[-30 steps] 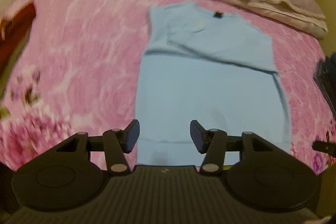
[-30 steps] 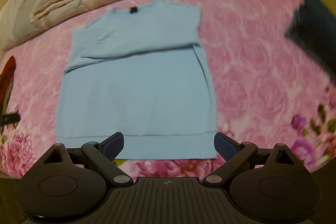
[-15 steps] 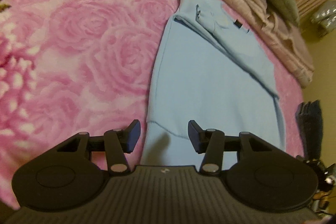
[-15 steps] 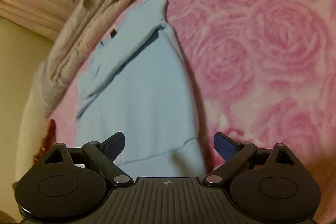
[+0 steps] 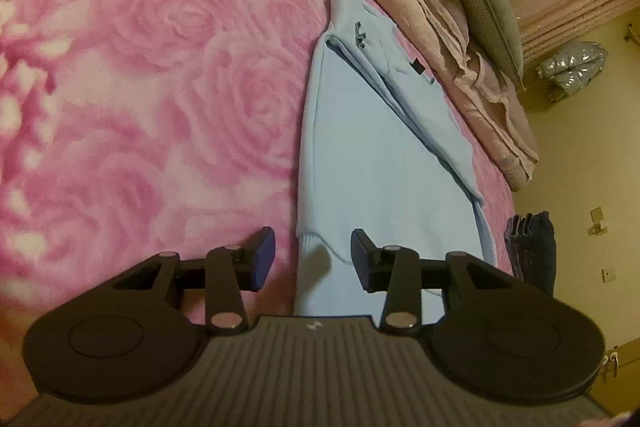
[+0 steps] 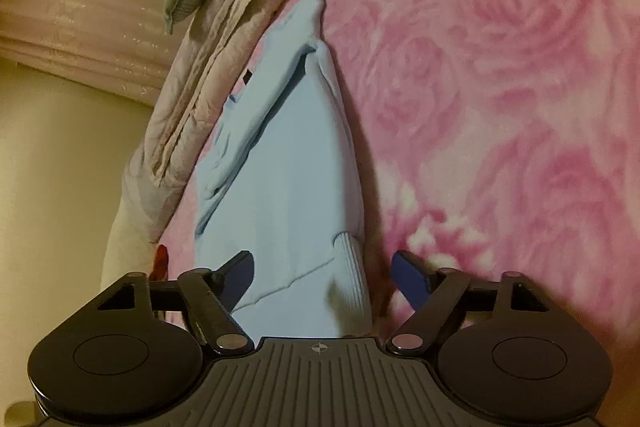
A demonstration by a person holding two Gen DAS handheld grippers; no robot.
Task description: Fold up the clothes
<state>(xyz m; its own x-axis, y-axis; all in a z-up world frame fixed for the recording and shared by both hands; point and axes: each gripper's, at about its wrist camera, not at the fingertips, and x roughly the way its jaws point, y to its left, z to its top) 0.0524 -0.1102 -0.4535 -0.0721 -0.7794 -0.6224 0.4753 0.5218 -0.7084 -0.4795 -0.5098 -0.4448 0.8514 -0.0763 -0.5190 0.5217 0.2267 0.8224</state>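
Observation:
A light blue sweatshirt [image 5: 372, 163] lies flat on the pink rose-patterned bed cover [image 5: 140, 87], sleeves folded across its chest. My left gripper [image 5: 313, 259] is open, low over the sweatshirt's bottom-left hem corner, which sits between the fingers. In the right wrist view the same sweatshirt [image 6: 288, 179] stretches away, and my right gripper [image 6: 323, 273] is open around the ribbed bottom-right hem corner [image 6: 352, 283]. Neither gripper holds the cloth.
A folded beige quilt [image 5: 448, 39] and a grey-green pillow [image 5: 484, 7] lie along the far side of the bed. A dark folded stack [image 5: 532, 247] sits at the bed's right edge. A red object [image 6: 161, 259] lies past the sweatshirt's left side.
Both grippers have dropped from a high view over the sweatshirt down to its bottom hem corners, left to the left corner, right to the right. Both stay open.

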